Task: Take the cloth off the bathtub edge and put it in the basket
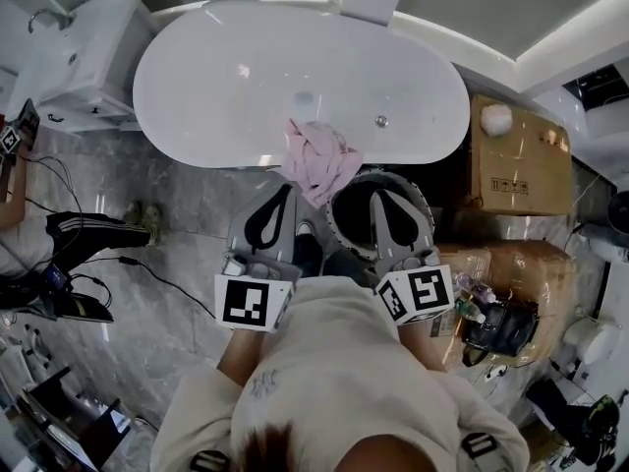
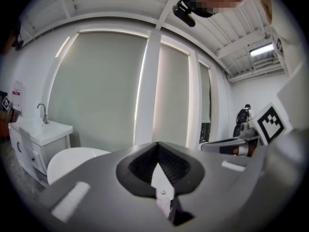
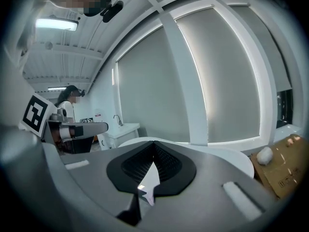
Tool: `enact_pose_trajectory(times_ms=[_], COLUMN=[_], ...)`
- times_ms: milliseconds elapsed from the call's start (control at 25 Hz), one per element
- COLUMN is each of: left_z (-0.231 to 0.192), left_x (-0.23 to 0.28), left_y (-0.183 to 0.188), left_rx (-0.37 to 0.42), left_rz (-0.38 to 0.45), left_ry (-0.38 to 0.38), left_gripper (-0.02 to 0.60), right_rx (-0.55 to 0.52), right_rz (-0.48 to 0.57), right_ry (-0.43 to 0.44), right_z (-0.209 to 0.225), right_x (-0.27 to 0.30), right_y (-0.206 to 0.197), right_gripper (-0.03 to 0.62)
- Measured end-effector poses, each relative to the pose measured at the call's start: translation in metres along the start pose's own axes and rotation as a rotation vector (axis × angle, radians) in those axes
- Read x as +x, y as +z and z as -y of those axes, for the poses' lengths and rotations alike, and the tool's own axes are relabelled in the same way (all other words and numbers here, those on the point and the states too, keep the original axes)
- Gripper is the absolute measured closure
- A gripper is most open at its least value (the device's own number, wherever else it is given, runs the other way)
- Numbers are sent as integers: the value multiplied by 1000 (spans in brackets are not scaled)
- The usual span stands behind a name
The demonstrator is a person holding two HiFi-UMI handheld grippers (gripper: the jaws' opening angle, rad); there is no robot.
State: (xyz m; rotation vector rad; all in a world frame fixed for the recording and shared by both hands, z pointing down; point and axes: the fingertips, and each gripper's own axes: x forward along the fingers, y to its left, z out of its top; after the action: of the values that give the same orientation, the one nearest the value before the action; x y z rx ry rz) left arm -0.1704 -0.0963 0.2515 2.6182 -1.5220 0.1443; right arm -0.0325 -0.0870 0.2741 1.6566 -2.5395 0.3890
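A pink cloth (image 1: 319, 160) hangs crumpled over the near edge of the white bathtub (image 1: 226, 87). Just below it on the floor stands a round grey basket (image 1: 344, 200), partly hidden under my right gripper. My left gripper (image 1: 288, 189) points at the tub rim just left of the cloth, its tips close to the cloth's lower edge. My right gripper (image 1: 376, 195) is over the basket, right of the cloth. Both are shut with nothing held. In the gripper views the left gripper (image 2: 157, 145) and right gripper (image 3: 153, 143) show tips that meet, with the bathtub (image 2: 72, 161) beyond.
A white vanity with a tap (image 1: 84, 57) stands left of the tub. Cardboard boxes (image 1: 521, 155) and a dark bag (image 1: 501, 327) crowd the right side. Cables and dark gear (image 1: 88, 264) lie on the marble floor at left. Another person (image 2: 244, 117) stands far off.
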Motion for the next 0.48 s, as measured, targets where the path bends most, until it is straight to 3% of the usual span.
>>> enact_pose_trajectory(times_ms=[160,320,480], left_z=[-14,-10,-3], left_x=[9,19,24], left_y=[-9,-5,-2], left_rx=[0,-83,-95], left_rz=[-25,-24,-13], left_ry=[-2,-5,-2], left_gripper=[538,538,538], right_rx=[3,9,6], right_rz=[-20,-28,-31], right_ry=[-7,-6,8], right_z=[0,3,3], right_x=[16,25,27], right_y=[-4,-5,-3], right_gripper=[595,595,595])
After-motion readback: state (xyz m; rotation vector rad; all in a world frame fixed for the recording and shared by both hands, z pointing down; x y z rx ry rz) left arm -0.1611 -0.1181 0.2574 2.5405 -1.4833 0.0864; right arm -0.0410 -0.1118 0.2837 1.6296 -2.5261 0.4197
